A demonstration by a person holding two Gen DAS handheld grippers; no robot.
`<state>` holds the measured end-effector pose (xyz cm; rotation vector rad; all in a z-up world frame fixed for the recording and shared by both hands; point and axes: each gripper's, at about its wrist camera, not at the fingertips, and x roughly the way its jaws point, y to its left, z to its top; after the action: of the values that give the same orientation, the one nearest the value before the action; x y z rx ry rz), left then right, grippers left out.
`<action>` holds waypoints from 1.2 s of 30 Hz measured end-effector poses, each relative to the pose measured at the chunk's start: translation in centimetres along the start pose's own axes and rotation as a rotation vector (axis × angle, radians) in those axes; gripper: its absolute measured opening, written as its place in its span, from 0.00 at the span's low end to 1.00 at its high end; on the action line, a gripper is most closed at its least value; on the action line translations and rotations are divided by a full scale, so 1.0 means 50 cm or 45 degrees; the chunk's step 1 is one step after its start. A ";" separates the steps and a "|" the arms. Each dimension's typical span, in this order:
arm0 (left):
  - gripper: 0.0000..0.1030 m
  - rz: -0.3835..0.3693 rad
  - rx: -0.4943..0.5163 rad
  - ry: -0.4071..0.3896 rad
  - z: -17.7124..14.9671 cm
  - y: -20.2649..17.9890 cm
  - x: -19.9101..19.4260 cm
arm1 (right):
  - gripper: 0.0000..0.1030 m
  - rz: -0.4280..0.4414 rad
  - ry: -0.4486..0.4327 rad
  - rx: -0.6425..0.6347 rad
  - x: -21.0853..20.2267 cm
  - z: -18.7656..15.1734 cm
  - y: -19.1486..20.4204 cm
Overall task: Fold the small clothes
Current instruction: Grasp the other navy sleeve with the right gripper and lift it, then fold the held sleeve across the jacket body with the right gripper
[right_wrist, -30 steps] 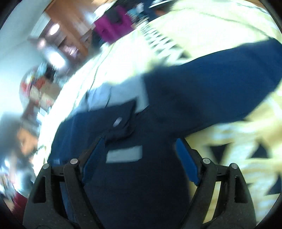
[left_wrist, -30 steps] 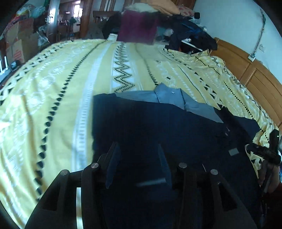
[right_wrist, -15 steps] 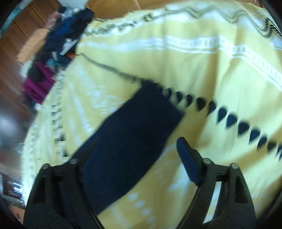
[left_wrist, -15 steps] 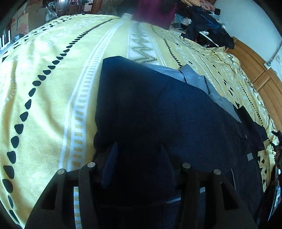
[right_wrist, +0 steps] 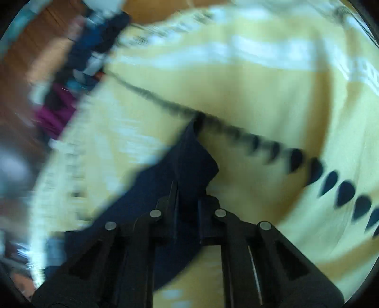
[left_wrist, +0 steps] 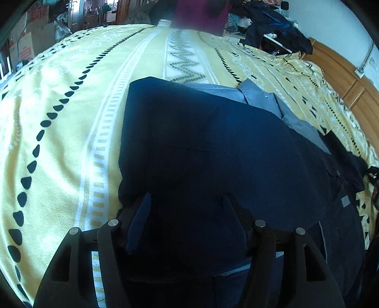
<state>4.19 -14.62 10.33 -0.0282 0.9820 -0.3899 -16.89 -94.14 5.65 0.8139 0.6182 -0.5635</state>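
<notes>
A navy shirt [left_wrist: 213, 147] with a lighter blue collar [left_wrist: 260, 99] lies spread on the yellow patterned bedspread [left_wrist: 71, 118]. My left gripper [left_wrist: 186, 213] hovers over the shirt's near part, open, with its blue pads [left_wrist: 139, 218] wide apart and only fabric below them. In the blurred right wrist view, a narrow strip of navy cloth [right_wrist: 189, 154], apparently a sleeve, runs across the bedspread [right_wrist: 260, 94] and passes between the fingers of my right gripper [right_wrist: 187, 201], which is shut on it. The shirt's body is hidden in that view.
A heap of dark clothes [left_wrist: 272, 30] and a maroon item [left_wrist: 199, 14] sit at the bed's far end. A wooden headboard [left_wrist: 343, 78] runs along the right. Cardboard boxes [left_wrist: 26, 47] stand at the far left, beyond the bed.
My right gripper swung off the shirt body to the sleeve and went from wide open to shut on it. My left gripper dropped closer over the shirt, still open.
</notes>
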 end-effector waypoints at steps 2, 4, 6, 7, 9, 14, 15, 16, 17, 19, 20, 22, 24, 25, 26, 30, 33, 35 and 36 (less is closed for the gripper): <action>0.57 0.064 0.013 0.001 0.016 -0.032 0.011 | 0.11 0.180 -0.032 -0.098 -0.050 -0.020 0.095; 0.54 0.061 0.001 -0.056 0.026 -0.052 -0.036 | 0.11 0.372 -0.027 -0.224 -0.098 -0.058 0.216; 0.54 0.009 0.003 -0.190 0.049 -0.105 -0.077 | 0.11 0.528 -0.011 -0.341 -0.129 -0.107 0.330; 0.54 -0.037 0.013 -0.235 0.058 -0.127 -0.096 | 0.11 0.608 0.011 -0.384 -0.136 -0.137 0.387; 0.58 -0.201 0.037 -0.283 0.073 -0.171 -0.122 | 0.11 0.757 0.076 -0.444 -0.133 -0.208 0.498; 0.59 -0.406 -0.143 -0.299 0.085 -0.166 -0.124 | 0.12 0.969 0.328 -0.476 -0.040 -0.408 0.711; 0.58 -0.417 -0.208 -0.283 0.075 -0.145 -0.120 | 0.12 0.993 0.382 -0.494 -0.019 -0.454 0.748; 0.59 -0.411 -0.250 -0.267 0.067 -0.132 -0.113 | 0.12 1.006 0.432 -0.519 0.001 -0.503 0.789; 0.58 -0.397 -0.281 -0.252 0.056 -0.115 -0.112 | 0.12 1.029 0.490 -0.541 0.020 -0.550 0.829; 0.58 -0.367 -0.307 -0.228 0.031 -0.088 -0.116 | 0.11 1.068 0.555 -0.614 0.040 -0.626 0.890; 0.59 -0.352 -0.303 -0.214 0.021 -0.075 -0.120 | 0.11 1.077 0.583 -0.648 0.050 -0.657 0.916; 0.59 -0.320 -0.303 -0.195 0.005 -0.059 -0.122 | 0.11 1.065 0.623 -0.725 0.075 -0.719 0.964; 0.59 -0.307 -0.320 -0.184 -0.010 -0.045 -0.116 | 0.13 1.048 0.669 -0.740 0.105 -0.752 0.982; 0.60 -0.298 -0.327 -0.184 -0.016 -0.045 -0.109 | 0.15 1.025 0.682 -0.748 0.120 -0.761 0.982; 0.61 -0.294 -0.334 -0.184 -0.023 -0.040 -0.107 | 0.15 0.996 0.682 -0.762 0.129 -0.772 0.981; 0.63 -0.286 -0.334 -0.151 -0.036 -0.031 -0.094 | 0.29 0.881 0.713 -0.803 0.140 -0.760 0.934; 0.64 -0.279 -0.322 -0.156 -0.046 -0.026 -0.096 | 0.41 0.870 0.571 -0.855 0.068 -0.696 0.859; 0.65 -0.263 -0.311 -0.167 -0.044 -0.022 -0.093 | 0.59 0.788 0.459 -0.856 0.030 -0.640 0.783; 0.65 -0.246 -0.300 -0.176 -0.044 -0.022 -0.101 | 0.66 0.726 0.409 -0.831 0.014 -0.609 0.737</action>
<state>-0.41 -13.63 13.37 -0.3616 0.8867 -0.4414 -0.40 -49.29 6.82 0.4202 0.7638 0.2962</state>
